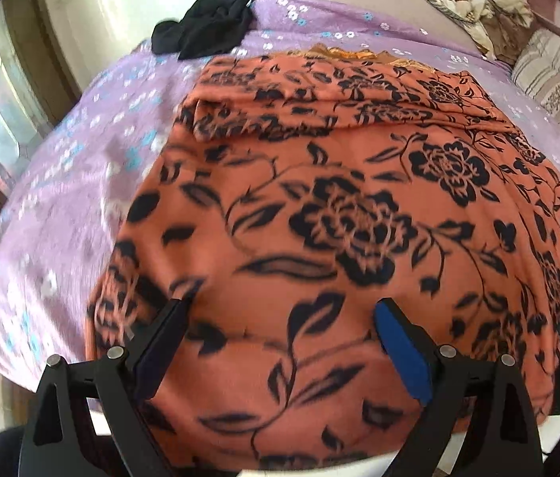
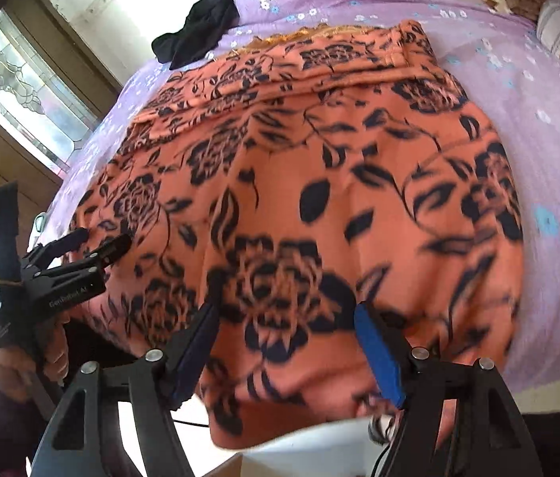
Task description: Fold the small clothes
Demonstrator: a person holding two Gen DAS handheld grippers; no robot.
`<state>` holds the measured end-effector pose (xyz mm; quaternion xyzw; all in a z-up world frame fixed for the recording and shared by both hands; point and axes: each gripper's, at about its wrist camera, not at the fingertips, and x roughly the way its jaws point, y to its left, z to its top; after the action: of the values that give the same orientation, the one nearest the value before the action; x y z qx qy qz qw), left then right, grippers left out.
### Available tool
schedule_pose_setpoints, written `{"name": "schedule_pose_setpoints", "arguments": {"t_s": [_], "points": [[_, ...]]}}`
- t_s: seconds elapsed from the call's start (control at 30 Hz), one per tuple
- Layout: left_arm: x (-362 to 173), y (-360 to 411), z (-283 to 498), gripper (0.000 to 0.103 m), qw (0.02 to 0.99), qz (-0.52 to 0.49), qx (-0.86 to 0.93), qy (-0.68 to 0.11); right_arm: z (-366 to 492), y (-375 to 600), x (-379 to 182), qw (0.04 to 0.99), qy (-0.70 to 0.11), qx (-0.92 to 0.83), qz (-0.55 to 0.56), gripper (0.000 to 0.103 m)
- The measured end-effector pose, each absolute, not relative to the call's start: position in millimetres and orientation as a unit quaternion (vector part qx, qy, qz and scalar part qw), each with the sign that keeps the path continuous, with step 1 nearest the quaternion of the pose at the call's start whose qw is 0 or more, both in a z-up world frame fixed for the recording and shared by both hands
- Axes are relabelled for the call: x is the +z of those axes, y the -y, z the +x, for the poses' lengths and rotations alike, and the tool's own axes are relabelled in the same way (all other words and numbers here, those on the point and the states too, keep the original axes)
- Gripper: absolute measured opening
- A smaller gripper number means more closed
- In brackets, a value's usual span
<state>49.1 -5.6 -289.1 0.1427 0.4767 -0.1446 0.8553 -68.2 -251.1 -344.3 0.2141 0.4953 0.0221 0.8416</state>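
An orange garment with a black rose print [image 1: 339,206] lies spread over a purple flowered bed sheet [image 1: 61,206]; its near edge hangs over the bed's front. Its far part is folded over, with a gold lace trim at the far edge. My left gripper [image 1: 280,310] is open just above the near part of the cloth, holding nothing. My right gripper [image 2: 284,314] is open over the same garment [image 2: 319,183], further right, also empty. The left gripper [image 2: 101,240] shows at the left of the right wrist view, at the garment's left edge.
A black garment [image 1: 204,24] lies bunched at the sheet's far left corner. A crumpled cream patterned cloth [image 1: 482,4] and a striped cushion [image 1: 558,79] sit at the far right. A window [image 2: 29,91] and wall stand to the left of the bed.
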Motion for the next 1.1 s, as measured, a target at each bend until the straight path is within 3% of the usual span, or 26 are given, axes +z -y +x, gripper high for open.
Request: {"name": "schedule_pose_setpoints", "arguments": {"t_s": [0.17,0.43,0.63,0.73,0.8,0.87,0.93,1.1], "points": [[-280.0,-15.2,42.5,0.095,0.857,0.136,-0.131,-0.479,-86.3,267.4,-344.0,0.818,-0.506,0.036,0.27,0.072],[-248.2,-74.1,59.9,0.095,0.881,0.087,-0.053,-0.463,-112.8,329.0,-325.4,0.825,-0.455,-0.032,0.335,0.074],[-249.6,-116.1,65.7,0.095,0.869,0.06,-0.017,-0.491,-122.8,366.6,-328.7,0.815,-0.442,-0.072,0.368,0.074],[-259.0,-123.0,62.1,0.084,0.858,0.049,-0.024,-0.511,-125.3,374.6,-337.6,0.803,-0.446,-0.072,0.388,0.074],[-266.2,-122.3,57.2,0.07,0.847,0.052,-0.04,-0.527,-124.9,375.0,-342.6,0.797,-0.455,-0.066,0.392,0.074],[-271.4,-119.4,53.1,0.046,0.84,0.052,-0.058,-0.538,-126.3,372.3,-347.3,0.792,-0.468,-0.061,0.388,0.074],[-274.7,-115.6,47.4,0.036,0.833,0.043,-0.083,-0.545,-128.5,371.1,-350.4,0.788,-0.476,-0.059,0.385,0.074],[-279.1,-107.1,41.6,0.033,0.826,0.045,-0.12,-0.549,-136.1,371.2,-362.8,0.777,-0.484,-0.063,0.396,0.074]]}}
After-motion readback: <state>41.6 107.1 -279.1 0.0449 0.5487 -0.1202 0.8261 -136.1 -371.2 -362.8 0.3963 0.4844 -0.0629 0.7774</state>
